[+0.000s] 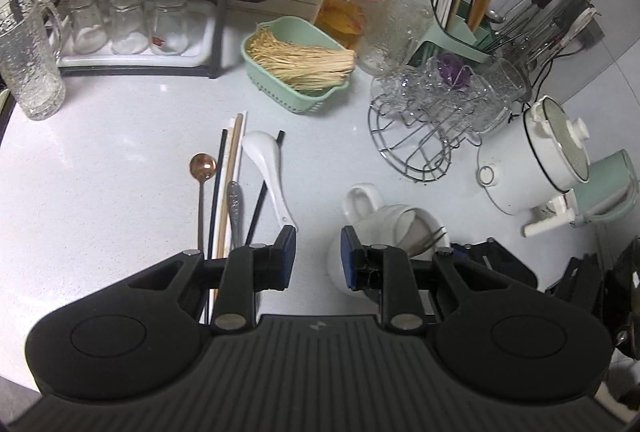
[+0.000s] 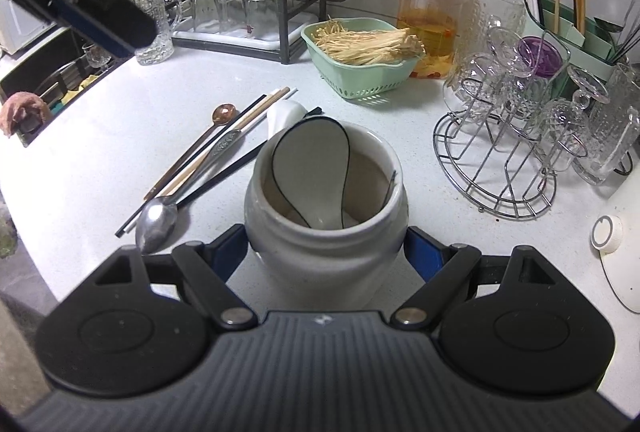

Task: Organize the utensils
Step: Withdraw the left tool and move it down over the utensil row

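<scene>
Patience helps: with your right gripper (image 2: 326, 252) clamping the mug (image 2: 326, 228), lower your left gripper (image 1: 318, 258), jaws apart, onto the white spoon (image 1: 266, 172) beside the mug.

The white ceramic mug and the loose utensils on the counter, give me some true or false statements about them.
1. The right gripper grips the white ceramic mug. True.
2. The mug is empty. False: a white black-rimmed soup spoon stands inside.
3. The left gripper clamps a chopstick. False: it is open, holding nothing.
4. A copper-coloured long-handled spoon lies on the white counter. True.
5. The green plastic basket holds glasses. False: pale straw-like strands.
</scene>
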{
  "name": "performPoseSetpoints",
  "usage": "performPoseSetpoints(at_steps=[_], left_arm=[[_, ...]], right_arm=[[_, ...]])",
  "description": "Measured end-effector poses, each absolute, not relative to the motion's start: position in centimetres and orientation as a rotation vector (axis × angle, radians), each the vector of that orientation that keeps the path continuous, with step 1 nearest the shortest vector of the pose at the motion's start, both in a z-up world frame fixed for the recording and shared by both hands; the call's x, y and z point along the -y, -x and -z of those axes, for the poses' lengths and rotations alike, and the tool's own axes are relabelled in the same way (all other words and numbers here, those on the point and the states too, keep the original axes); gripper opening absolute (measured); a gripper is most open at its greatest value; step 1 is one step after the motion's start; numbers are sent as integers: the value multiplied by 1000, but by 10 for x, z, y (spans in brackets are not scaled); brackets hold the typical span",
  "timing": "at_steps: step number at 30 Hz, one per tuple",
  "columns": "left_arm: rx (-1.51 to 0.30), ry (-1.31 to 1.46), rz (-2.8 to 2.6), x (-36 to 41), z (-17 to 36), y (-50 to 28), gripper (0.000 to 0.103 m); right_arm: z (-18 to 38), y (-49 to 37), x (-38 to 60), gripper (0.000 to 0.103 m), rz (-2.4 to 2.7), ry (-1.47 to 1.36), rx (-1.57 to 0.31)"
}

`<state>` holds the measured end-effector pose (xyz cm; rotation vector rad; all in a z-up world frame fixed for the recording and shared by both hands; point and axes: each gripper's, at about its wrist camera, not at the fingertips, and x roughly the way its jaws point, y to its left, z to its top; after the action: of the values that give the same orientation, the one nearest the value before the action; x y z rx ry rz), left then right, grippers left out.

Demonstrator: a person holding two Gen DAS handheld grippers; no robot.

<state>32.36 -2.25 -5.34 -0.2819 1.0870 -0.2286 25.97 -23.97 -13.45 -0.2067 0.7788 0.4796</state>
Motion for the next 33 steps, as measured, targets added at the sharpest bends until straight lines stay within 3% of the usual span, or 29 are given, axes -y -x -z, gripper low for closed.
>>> performPoseSetpoints(at_steps=[26, 29, 33], left_arm=[[-1021, 164, 138, -23, 91, -321, 28], [-1010, 161, 114, -27, 96, -326, 47], [-1004, 157, 109, -31, 111, -333, 49]], right_arm=[[134, -257, 240, 87, -431, 202, -801], [135, -256, 240, 87, -426, 202, -798], [135, -255, 238, 87, -418, 209, -788]])
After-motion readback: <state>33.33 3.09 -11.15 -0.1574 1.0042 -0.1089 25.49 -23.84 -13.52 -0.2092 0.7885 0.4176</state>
